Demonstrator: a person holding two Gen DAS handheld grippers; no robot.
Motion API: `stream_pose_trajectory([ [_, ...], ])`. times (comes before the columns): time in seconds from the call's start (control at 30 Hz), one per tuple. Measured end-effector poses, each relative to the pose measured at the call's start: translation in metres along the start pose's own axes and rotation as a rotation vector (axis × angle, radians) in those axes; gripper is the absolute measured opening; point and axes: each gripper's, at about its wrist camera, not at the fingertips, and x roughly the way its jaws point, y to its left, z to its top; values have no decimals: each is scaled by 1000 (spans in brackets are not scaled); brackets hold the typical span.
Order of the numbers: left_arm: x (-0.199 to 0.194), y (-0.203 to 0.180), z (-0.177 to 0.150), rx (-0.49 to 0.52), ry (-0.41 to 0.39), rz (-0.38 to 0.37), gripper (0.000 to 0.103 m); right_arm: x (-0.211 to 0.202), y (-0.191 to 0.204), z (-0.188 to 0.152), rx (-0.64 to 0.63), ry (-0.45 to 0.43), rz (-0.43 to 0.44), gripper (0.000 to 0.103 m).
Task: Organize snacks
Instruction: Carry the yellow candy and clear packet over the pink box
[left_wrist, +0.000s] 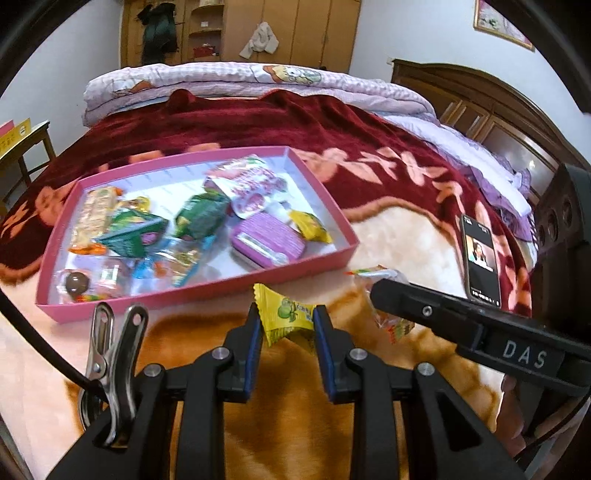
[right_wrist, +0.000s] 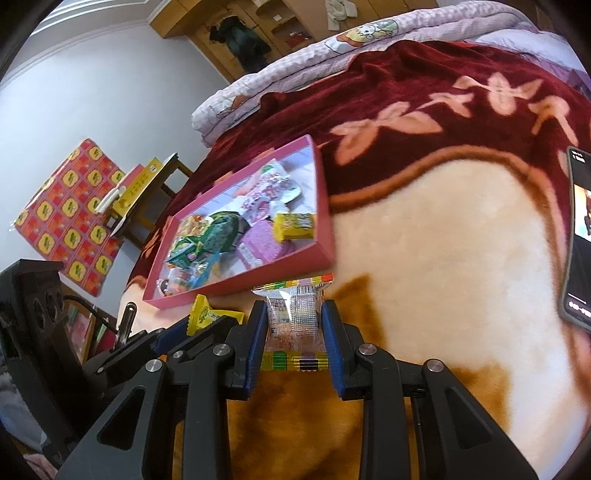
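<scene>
A pink tray holding several wrapped snacks lies on the bed blanket. My left gripper is shut on a yellow candy packet, just in front of the tray's near wall; the packet also shows in the right wrist view. My right gripper is shut on a clear snack packet with coloured striped ends, right of the yellow one. In the left wrist view the right gripper's finger covers part of that packet.
A phone with a lit screen lies on the blanket to the right. A folded pink quilt lies at the far side of the bed. A wooden stool and a patterned box stand left of the bed.
</scene>
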Motion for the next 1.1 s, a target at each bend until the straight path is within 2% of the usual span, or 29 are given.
stream_pose_trajectory([
  [0.43, -19, 53, 32, -51, -82, 73, 28, 17, 38, 21, -69, 1, 16, 31],
  [1.1, 11, 114, 80, -90, -102, 131, 28, 68, 90, 66, -151, -6, 18, 31],
])
